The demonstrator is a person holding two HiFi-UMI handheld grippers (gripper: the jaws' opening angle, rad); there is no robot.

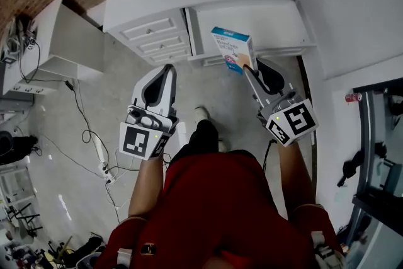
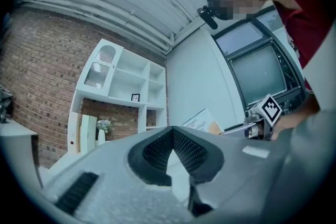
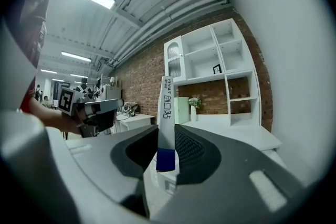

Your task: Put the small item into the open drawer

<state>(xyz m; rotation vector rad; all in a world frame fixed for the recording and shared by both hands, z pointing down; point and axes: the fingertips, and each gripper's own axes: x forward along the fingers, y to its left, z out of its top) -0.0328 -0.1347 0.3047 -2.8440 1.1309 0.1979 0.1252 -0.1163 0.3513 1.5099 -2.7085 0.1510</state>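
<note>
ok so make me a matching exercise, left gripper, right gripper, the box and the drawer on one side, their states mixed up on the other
Things:
1 left gripper
2 right gripper
3 box
4 drawer

States:
a pulled open
b shut on the box
c white and blue, held between jaws
d shut, nothing in it

Pairs: 1-d, 2-b, 3-c, 4-a

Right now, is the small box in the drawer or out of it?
Out. The right claw grips the box by its edge, up in the air.
</note>
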